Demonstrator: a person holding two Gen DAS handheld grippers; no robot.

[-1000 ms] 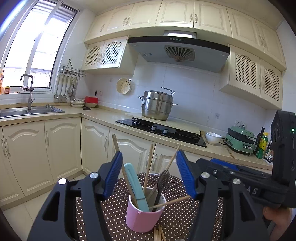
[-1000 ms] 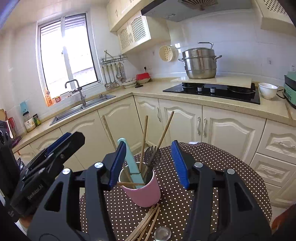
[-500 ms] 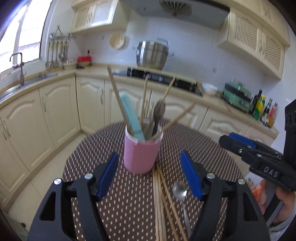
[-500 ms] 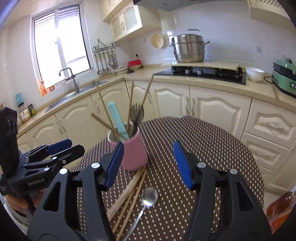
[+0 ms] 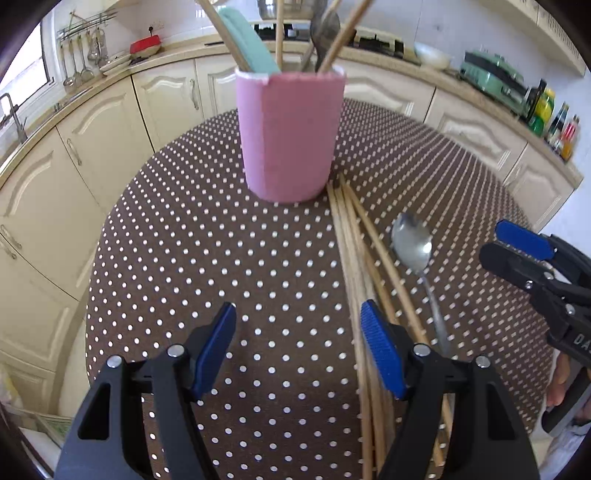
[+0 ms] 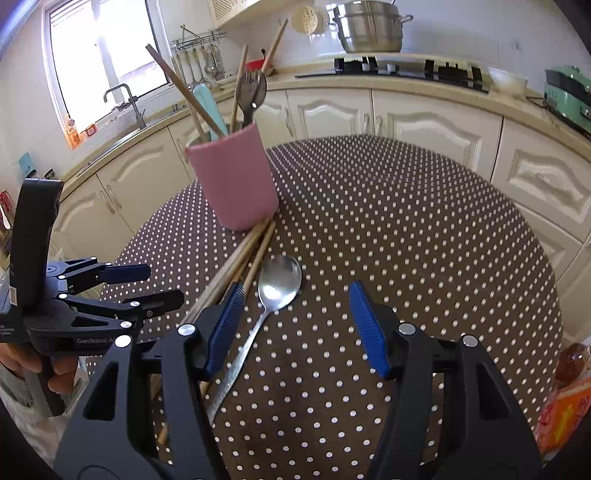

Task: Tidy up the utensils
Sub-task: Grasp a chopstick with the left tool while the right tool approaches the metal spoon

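A pink cup [image 5: 291,136] stands on the round dotted table [image 5: 221,258] and holds a teal handle [image 5: 247,40], a fork [image 6: 251,88] and several wooden chopsticks. Loose chopsticks [image 5: 354,251] lie in a bundle from the cup's foot toward me. A metal spoon [image 5: 412,243] lies just right of them. My left gripper [image 5: 297,310] hangs open over bare cloth, its right finger above the chopstick bundle. My right gripper [image 6: 295,290] is open above the table, with the spoon [image 6: 280,282] bowl just ahead of its left finger. Neither holds anything.
Cream cabinets ring the table, with a sink [image 6: 122,92] on the left and a steel pot [image 6: 369,26] on the hob behind. A green appliance [image 5: 491,77] and bottles [image 5: 554,122] stand at the right. An orange packet [image 6: 569,402] lies beyond the table's right edge.
Both grippers have sunk toward the table and tipped downward. The cup now fills the upper part of each view, and the loose chopsticks and spoon have come into full sight. Both jaws stand slightly wider.
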